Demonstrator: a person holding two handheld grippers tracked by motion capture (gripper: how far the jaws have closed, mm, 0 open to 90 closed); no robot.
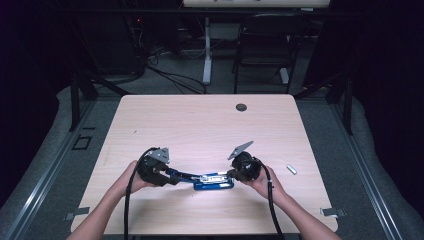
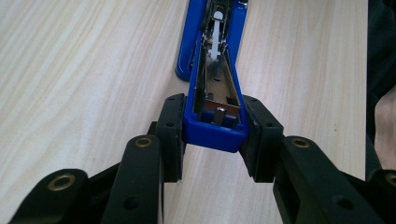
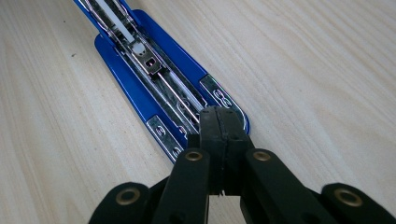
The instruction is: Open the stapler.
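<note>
Left gripper (image 2: 212, 140) jaws clamped on the raised blue arm end of the stapler (image 2: 215, 74), one pad on each side wall, so narrow gap, firm hold; metal staple channel and white pusher visible inside the swung-open arm. Right gripper (image 3: 219, 126) jaws pressed fully together, pads touching, tips resting on the stapler's (image 3: 163, 88) chrome front end at the base; whether anything is pinched between them cannot be told. From the high view, stapler (image 1: 214, 181) lies flat between both grippers, left gripper (image 1: 170, 177) at its 9 o'clock, right gripper (image 1: 232, 175) at its 3 o'clock, each held in a hand. Stapler sits near the table's (image 1: 200, 120) 6 o'clock edge, slightly off centre. Wide bare wood toward 12 o'clock, up to a dark round grommet (image 1: 241, 107). Small silvery object (image 1: 291, 169) at 3 o'clock of the right hand, near the right table edge. Chair (image 1: 262, 45) beyond the far edge.
</note>
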